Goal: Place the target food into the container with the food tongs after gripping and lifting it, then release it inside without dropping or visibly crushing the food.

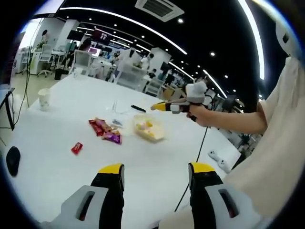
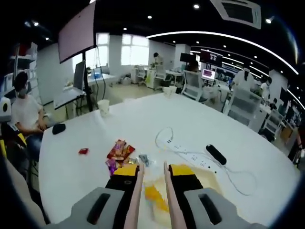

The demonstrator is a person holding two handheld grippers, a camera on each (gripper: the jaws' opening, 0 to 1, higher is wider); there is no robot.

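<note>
While the right gripper, held in a hand on an outstretched arm, hovers over the clear plastic container, its jaws pinch the pale food tongs nearly closed. Yellow food pieces lie inside the container, below the tong blades. The left gripper stands spread and empty above the white round table. Red and purple snack packets lie just beside the container; a white power strip and paper cup sit farther off.

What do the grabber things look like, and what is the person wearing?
Each gripper has two black jaws with yellow tips and pale grey housings with slots: the left gripper and the right gripper. Pinkish tongs run along the right one's jaws. Seen from the left gripper view, a black cable hangs below it. The person's sleeve is cream.
</note>
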